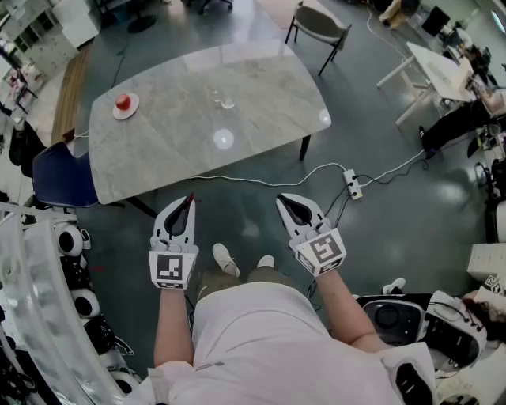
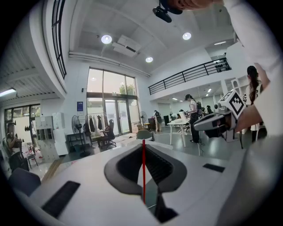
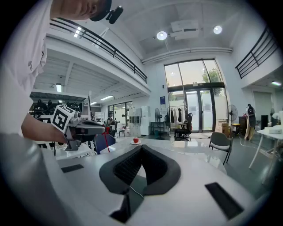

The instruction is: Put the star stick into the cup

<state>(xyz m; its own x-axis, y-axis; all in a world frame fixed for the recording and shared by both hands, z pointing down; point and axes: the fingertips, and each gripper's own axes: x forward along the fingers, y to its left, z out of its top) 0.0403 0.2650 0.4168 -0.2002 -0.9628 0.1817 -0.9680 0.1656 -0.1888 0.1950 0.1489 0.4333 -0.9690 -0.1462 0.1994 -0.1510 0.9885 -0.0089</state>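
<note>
Left gripper point(image 2: 143, 144): white two-jaw tool in the person's left hand, jaws pressed together on the stick, tips aimed at 12 o'clock toward the table.
Thin red star stick point(image 2: 143, 170): clamped upright between the left jaws. The right gripper view shows its red end jutting past the jaw tips. It is held in the air, short of the table's near edge and well apart from the cups.
Right gripper point(image 3: 141, 148): matching white tool at 3 o'clock of the left one, jaws closed tip to tip with nothing between them.
White power strip point(image 1: 353, 187): on the grey floor at 1 o'clock, with a white cable trailing under the table.
Blue chair point(image 1: 59, 176): at the table's near corner, 10 o'clock.
Grey marble table point(image 1: 261, 95): rounded rectangular top, dead ahead at 12 o'clock.
Clear glass cups point(image 1: 228, 101): two side by side, upright near the table's middle, 12 o'clock.
Red round fruit point(image 1: 122, 101): on a white plate point(image 1: 131, 111), table's far corner at 11 o'clock.
Grey chair point(image 1: 320, 24): beyond the table, 1 o'clock.
</note>
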